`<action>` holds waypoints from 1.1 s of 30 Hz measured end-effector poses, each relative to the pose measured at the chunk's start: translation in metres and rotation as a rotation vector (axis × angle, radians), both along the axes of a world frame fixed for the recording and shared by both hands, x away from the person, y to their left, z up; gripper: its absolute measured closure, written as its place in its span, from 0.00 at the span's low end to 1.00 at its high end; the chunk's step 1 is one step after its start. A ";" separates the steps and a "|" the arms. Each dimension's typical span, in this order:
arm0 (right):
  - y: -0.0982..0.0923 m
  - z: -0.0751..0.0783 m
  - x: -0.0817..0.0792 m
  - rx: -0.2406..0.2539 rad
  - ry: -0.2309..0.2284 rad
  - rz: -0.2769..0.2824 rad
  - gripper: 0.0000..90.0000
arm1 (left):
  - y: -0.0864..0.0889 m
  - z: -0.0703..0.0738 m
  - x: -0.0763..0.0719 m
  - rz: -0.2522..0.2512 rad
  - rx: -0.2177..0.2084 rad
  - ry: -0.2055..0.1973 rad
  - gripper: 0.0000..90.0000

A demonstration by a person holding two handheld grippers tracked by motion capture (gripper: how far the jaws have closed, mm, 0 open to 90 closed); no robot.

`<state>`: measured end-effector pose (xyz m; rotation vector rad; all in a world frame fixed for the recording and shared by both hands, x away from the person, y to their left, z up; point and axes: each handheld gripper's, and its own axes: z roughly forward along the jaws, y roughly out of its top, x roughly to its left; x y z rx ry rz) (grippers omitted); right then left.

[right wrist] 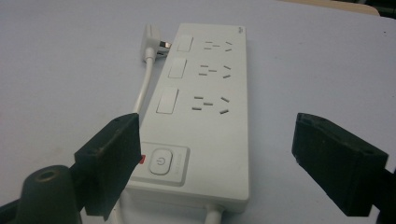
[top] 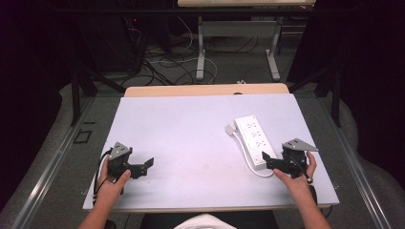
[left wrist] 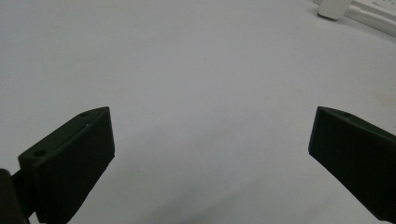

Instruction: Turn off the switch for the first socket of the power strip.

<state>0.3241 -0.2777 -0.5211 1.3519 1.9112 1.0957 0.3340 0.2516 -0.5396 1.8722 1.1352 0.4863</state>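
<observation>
White power strip is lying flat on the tabletop, over toward the right edge, with its own plug resting loose just beside its far end and the cord looping along its left side. So nothing's plugged in and nothing's picked up yet, I'd say we're right at the start. The right gripper is lined up at the near end of the strip, jaws spread wide on either side of the end with the power button, not squeezing anything. The left gripper sits near the front left corner, jaws apart over bare surface, well apart from the strip. Basically all the actual work is left: grab, hold, plug.
</observation>
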 end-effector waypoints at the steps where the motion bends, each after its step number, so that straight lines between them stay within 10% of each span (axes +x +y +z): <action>1: 0.000 0.000 0.000 0.000 0.000 0.000 0.17 | 0.000 0.000 0.000 0.001 0.000 0.000 0.00; 33: 0.013 0.006 0.010 -0.071 0.110 0.115 0.17 | -0.001 -0.002 -0.001 0.004 0.005 0.009 0.00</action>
